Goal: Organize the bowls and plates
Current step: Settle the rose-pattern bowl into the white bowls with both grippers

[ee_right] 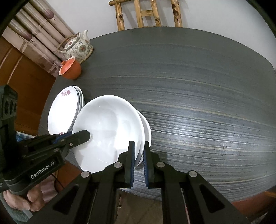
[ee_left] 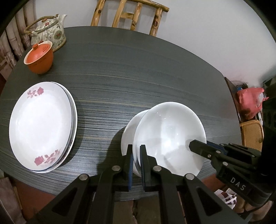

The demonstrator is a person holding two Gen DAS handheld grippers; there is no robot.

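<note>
Left wrist view: left gripper [ee_left: 136, 156] clamped tight on the near-left rim of a white bowl [ee_left: 169, 137], blue pads pressing the rim from both sides. Right gripper [ee_left: 194, 145] reaching in from the right of that bowl, nipped shut on its right rim. Bowl sitting tilted, nested in or over a second white bowl [ee_left: 128, 131] that peeks out on its left; whether the two touch cannot be told. Both near the front edge of the dark striped table [ee_left: 138, 77]. Well to the left of the bowl, a stack of rose-patterned plates [ee_left: 42, 127] lying flat. Beyond the plates, at the far left of the table, an orange lidded cup [ee_left: 38, 58] and just behind it a floral teapot [ee_left: 50, 32]. Behind the table, a wooden chair [ee_left: 127, 15].

Right wrist view: right gripper [ee_right: 138, 151] closed on the near-right rim of the white bowl [ee_right: 107, 131], the second white bowl [ee_right: 146, 131] showing just beyond the rim on the right. Left gripper [ee_right: 87, 134] entering from the left of the bowl, pinched on its left rim, held by a hand [ee_right: 24, 198]. Stack of rose-patterned plates [ee_right: 63, 112] just behind and left of the bowl. Farther back on the table [ee_right: 189, 86], orange lidded cup [ee_right: 69, 69], floral teapot [ee_right: 78, 46], wooden chair [ee_right: 146, 13].
</note>
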